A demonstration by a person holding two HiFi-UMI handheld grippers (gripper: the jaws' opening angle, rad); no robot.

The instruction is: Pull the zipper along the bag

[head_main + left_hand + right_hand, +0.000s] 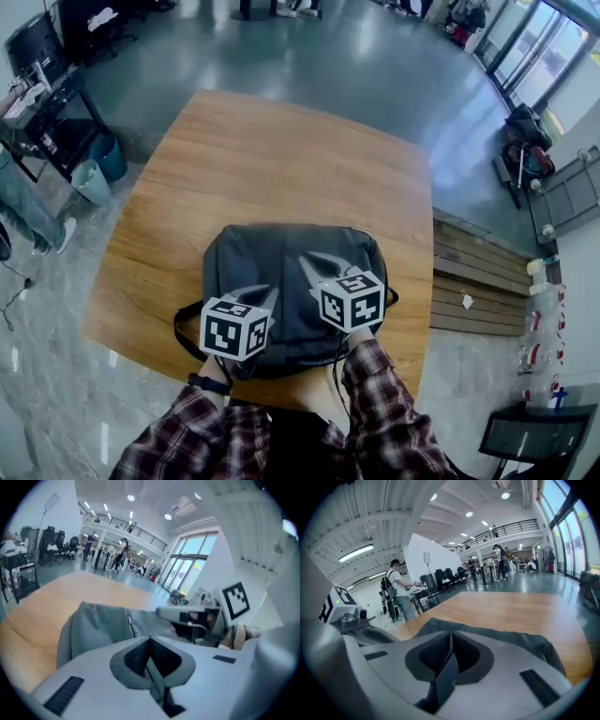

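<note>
From above, a square wooden table (281, 150) is seen standing on a glossy grey floor (375, 66). A dark grey bag (272, 253) is laid flat at the near edge of the table, just in front of the person's plaid sleeves (384, 412). The left gripper (265, 294) and the right gripper (314, 264) are held side by side over the bag's top, both pointing away from the person. Two bins (94, 178) and a standing person's legs (28, 211) are seen to the left of the table. A slatted wooden bench (478, 272) is set to its right, and glass doors (534, 47) are seen at the upper right.

Through the left gripper view, that gripper's jaws are shown pressed together at the tips. A thin grey strip shows in the slit behind them; whether it is pinched cloth or the bag below cannot be told. The bag lies ahead on the pale wood. Beyond it, a railed balcony (126, 529), tall windows (192, 559) and office chairs (56, 543) are seen.

Through the right gripper view, the right jaws are likewise shown closed tip to tip, with a dark sliver behind them. The bag's edge is seen just past them, with bare table beyond. A person with a backpack (396, 592) is seen at a desk beside a white partition (426, 559).
</note>
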